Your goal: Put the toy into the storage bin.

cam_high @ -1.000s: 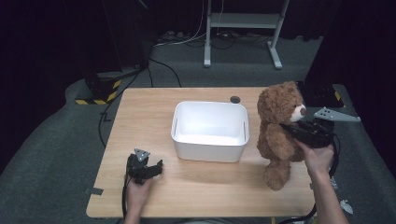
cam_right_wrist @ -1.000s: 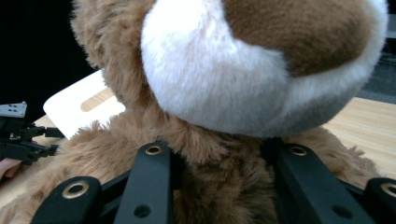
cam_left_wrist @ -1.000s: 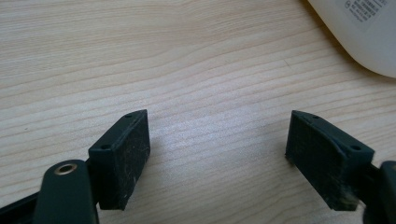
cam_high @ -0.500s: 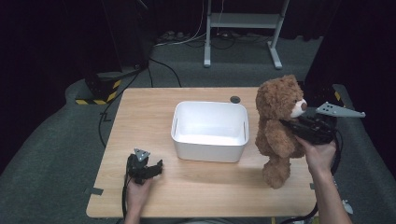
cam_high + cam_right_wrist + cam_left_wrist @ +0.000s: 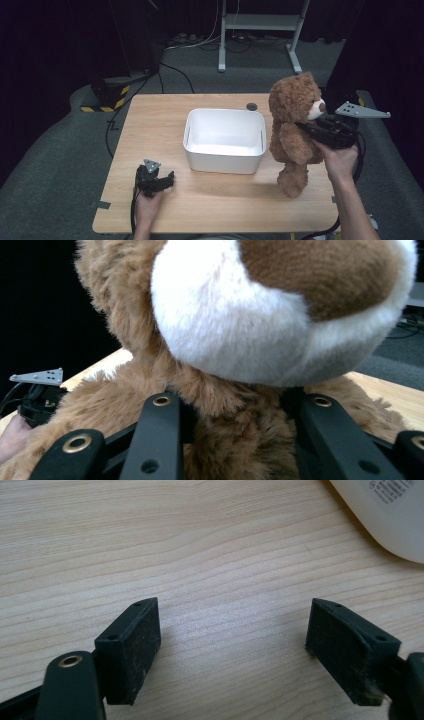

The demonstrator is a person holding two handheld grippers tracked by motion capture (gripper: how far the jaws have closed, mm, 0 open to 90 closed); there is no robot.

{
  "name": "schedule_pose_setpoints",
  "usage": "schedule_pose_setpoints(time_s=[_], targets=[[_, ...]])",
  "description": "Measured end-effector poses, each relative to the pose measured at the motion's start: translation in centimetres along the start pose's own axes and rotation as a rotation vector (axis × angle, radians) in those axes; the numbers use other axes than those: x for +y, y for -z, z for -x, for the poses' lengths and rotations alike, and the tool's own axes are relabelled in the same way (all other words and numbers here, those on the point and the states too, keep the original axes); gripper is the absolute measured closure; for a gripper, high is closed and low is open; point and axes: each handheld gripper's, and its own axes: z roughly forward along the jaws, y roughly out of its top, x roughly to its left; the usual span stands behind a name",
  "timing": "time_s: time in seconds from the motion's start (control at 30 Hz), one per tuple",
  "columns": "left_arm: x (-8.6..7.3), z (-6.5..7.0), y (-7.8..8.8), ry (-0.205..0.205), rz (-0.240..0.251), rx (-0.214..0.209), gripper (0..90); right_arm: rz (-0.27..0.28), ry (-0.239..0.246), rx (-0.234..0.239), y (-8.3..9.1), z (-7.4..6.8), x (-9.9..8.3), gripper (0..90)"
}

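A brown teddy bear (image 5: 292, 135) with a white muzzle hangs upright at the table's right side, just right of a white bin (image 5: 225, 112). My right gripper (image 5: 304, 127) is shut on its neck from the right. In the right gripper view both jaws sink into the fur below the muzzle of the teddy bear (image 5: 280, 315), with the right gripper (image 5: 240, 410) pinching it. Near the front left of the table my left gripper (image 5: 167, 179) rests low in a hand. The left gripper (image 5: 235, 625) stands open over bare wood, and a corner of the bin (image 5: 385, 515) shows beyond it.
The wooden table (image 5: 150, 125) carries a small black disc (image 5: 251, 106) behind the bin. On the floor behind it are a metal stand (image 5: 260, 25), cables and a yellow-black striped block (image 5: 102, 97). The left gripper (image 5: 37, 395) shows far off past the bear.
My right gripper has risen with the teddy bear, lifting its body and legs higher above the table. The left gripper has stayed where it was.
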Motion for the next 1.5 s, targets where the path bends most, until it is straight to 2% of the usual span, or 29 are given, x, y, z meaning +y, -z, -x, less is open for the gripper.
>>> schedule_pose_setpoints(time_s=[0.23, 0.7, 1.13, 1.5], targets=[[0.0, 0.0, 0.0, 0.000, 0.000, 0.000, 21.7, 0.001, 0.025, 0.022, -0.7, -0.8, 0.9, 66.2], [0.0, 0.0, 0.0, 0.001, 0.000, -0.001, 21.8, 0.012, 0.037, 0.066, -1.7, -2.1, 2.8, 66.1], [0.0, 0.0, 0.0, -0.005, -0.004, -0.001, 21.8, 0.021, 0.036, 0.110, -3.6, -3.1, 4.2, 66.1], [0.0, 0.0, 0.0, 0.000, 0.000, -0.001, 21.8, 0.008, 0.050, 0.124, -5.6, -4.0, 5.1, 66.1]])
